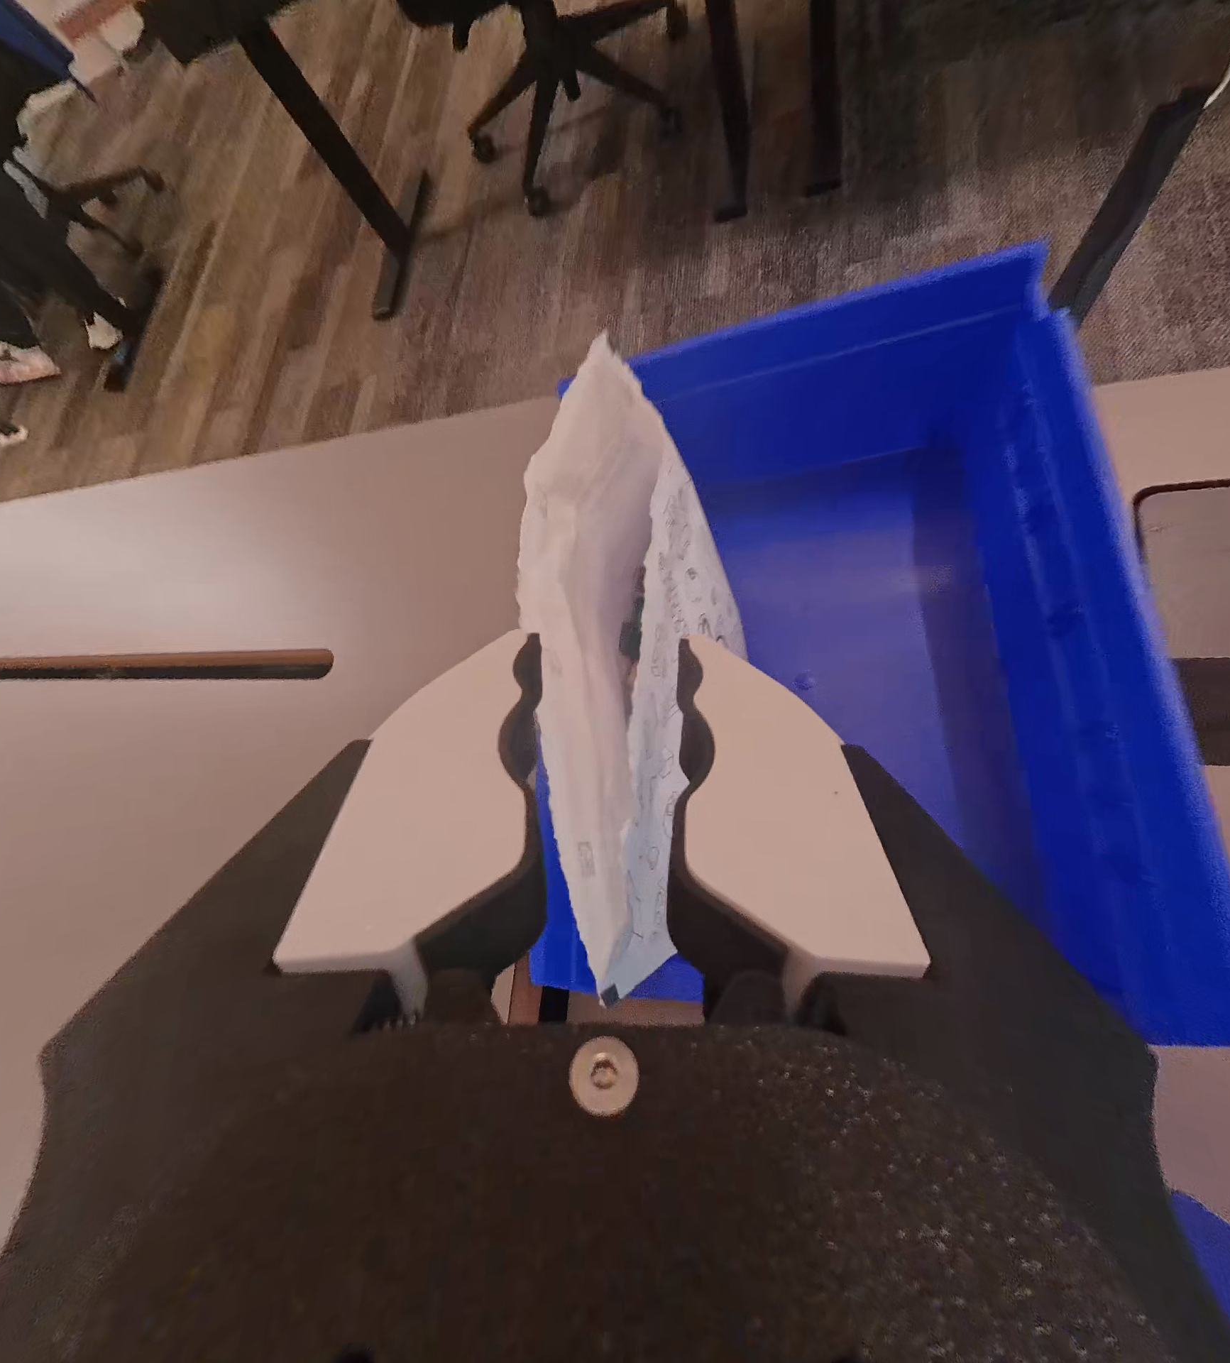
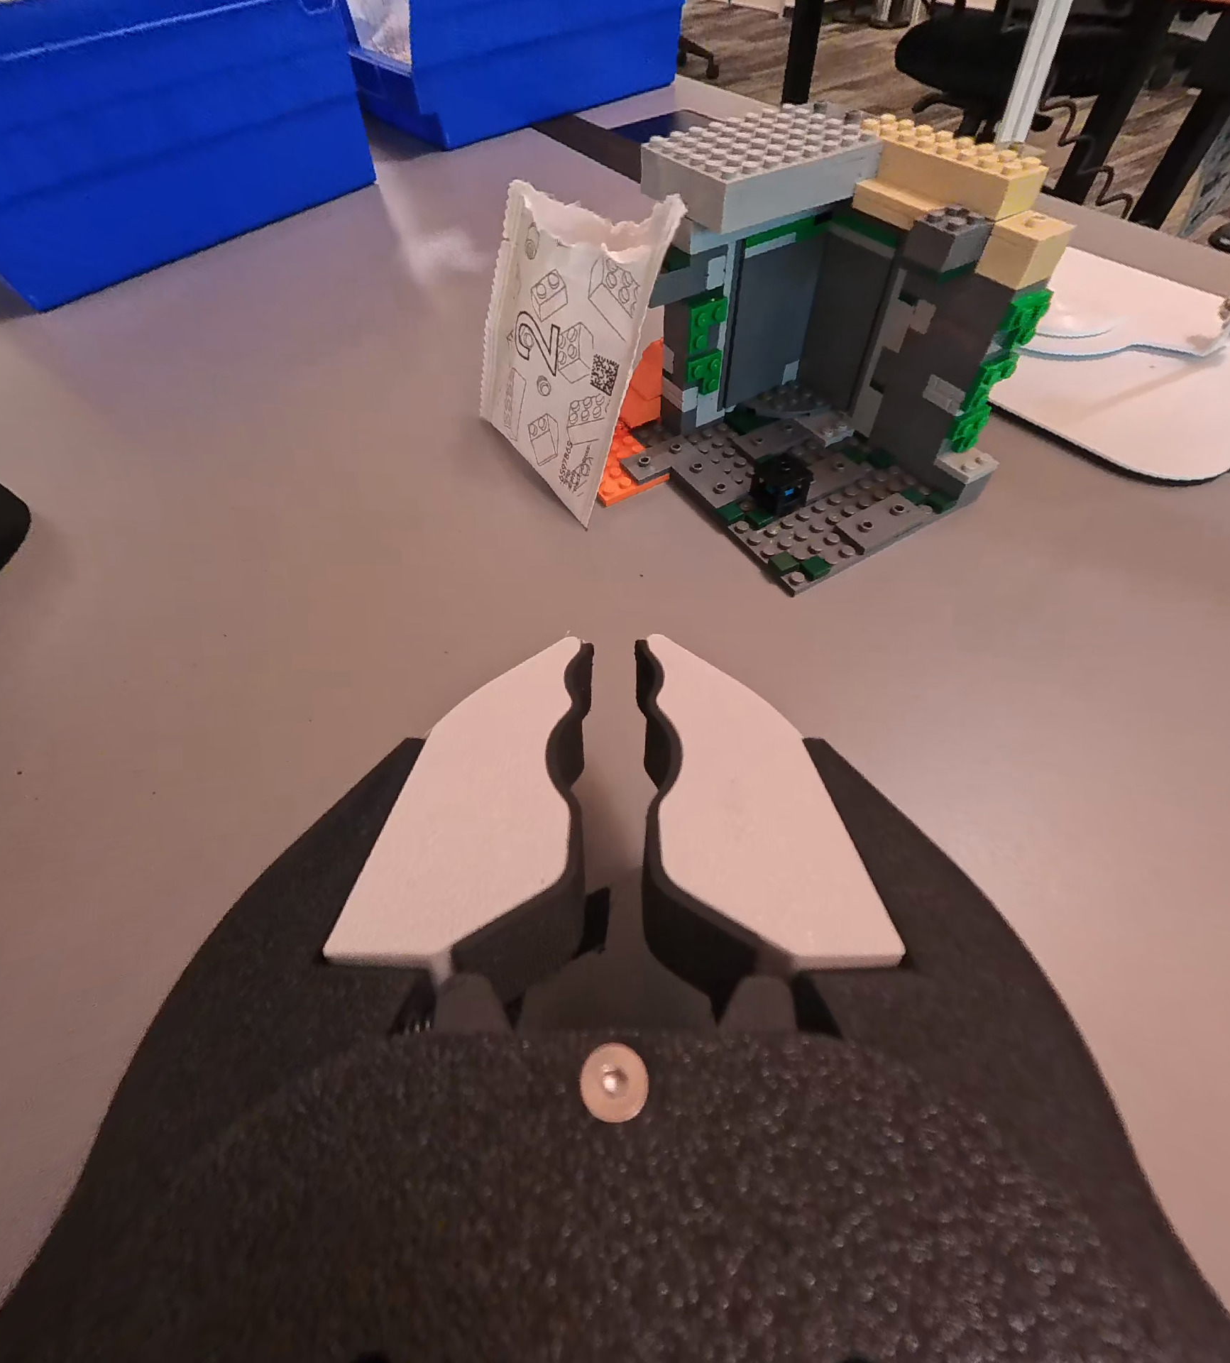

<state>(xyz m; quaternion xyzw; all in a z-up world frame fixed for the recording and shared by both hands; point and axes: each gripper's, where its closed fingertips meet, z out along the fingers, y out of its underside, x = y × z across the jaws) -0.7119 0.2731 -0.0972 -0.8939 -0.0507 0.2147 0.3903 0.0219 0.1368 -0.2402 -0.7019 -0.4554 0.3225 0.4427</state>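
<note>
The left tool (image 1: 608, 649) has pale, smooth fingers with black wavy pads. Between the pads stands a thin white paper bag (image 1: 589, 590). The bag is crinkly, has a jagged torn top, and points toward 12 o'clock. One side is plain and the other has small brick drawings printed on it. The jaws are partly open. The right pad looks to be against the printed side. Beside the left pad a strip of blue shows, so that pad is not pressing on the bag. The bag looks blurry. Under it, toward 2 o'clock, is a deep blue plastic bin (image 1: 1039, 590) with smooth walls, sitting on the pale grey desk (image 1: 154, 737).

The right tool (image 2: 613, 649) hangs over the bare desk (image 2: 228, 590). Its jaws are a narrow slit apart and have hold of nothing. At 12 o'clock, well apart from it, another torn white paper bag (image 2: 560, 347) leans on a toy brick building (image 2: 840, 332). This bag shows brick drawings, a big figure and a small square code. The building is bumpy with studs, in grey, tan, green and orange. Shiny blue bins (image 2: 140, 147) sit at 10 o'clock.
</note>
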